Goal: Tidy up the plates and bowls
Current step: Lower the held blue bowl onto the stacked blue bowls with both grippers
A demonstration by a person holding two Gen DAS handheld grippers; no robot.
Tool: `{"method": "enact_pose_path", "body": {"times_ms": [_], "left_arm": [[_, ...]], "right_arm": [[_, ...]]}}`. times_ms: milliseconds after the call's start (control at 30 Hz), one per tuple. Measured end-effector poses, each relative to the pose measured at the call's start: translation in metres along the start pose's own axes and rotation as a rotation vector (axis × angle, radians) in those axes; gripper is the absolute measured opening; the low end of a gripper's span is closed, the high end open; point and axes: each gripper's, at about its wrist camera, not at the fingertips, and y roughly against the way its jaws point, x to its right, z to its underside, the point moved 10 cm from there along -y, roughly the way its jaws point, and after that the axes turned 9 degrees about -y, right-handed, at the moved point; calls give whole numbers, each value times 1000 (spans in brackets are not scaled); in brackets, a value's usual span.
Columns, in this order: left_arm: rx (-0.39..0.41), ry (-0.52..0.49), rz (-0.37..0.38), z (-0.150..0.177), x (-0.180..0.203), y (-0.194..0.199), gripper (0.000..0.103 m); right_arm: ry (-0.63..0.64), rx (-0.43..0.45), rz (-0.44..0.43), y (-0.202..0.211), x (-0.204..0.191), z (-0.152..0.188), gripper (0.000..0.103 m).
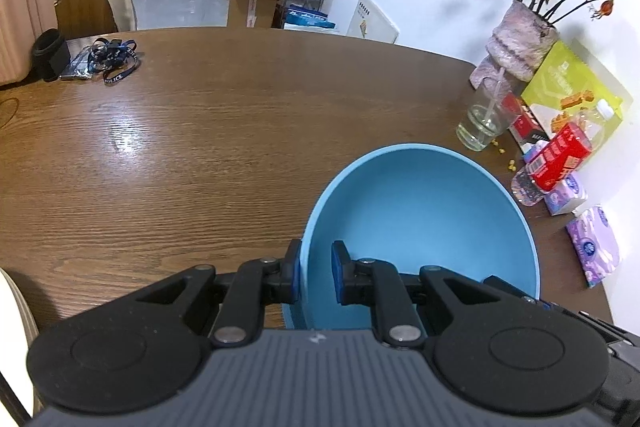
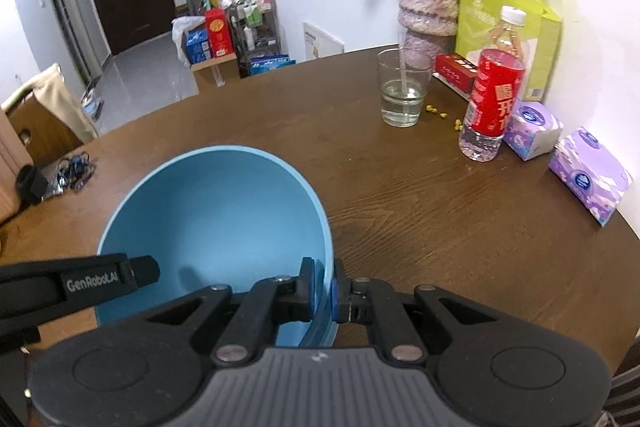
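Wooden table [image 1: 168, 131], cluttered along its right edge. My left gripper [image 1: 316, 277] and right gripper [image 2: 323, 293] each pinch opposite sides of the bowl's [image 1: 420, 211] rim, holding it tilted at the table's near side. Uneven lowering could twist the rim out of one grip; drifting right risks striking the glass [image 2: 402, 91].

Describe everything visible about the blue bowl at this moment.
The blue bowl is round, deep, matte and empty, apparently plastic. It sits tilted over the brown wooden table; whether its base touches the table is hidden. The left gripper clamps its near-left rim, one pad inside, one outside. The right gripper clamps the near-right rim likewise. Nothing else touches it.
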Motion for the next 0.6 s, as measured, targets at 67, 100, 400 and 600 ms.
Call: {"method": "enact_pose_path", "body": {"times_ms": [67, 100, 400, 600], "left_arm": [[-5, 2, -9, 1, -1, -3, 16], [-8, 2, -13, 2, -1, -5, 16], [-47, 1, -50, 8, -2, -15, 16], [-51, 6, -60, 10, -4, -13, 16]], "right_arm": [[28, -5, 3, -6, -2, 2, 8], [42, -6, 6, -8, -3, 4, 8], [120, -22, 33, -20, -7, 8, 8], [155, -30, 38, -20, -11, 9, 9]]}}
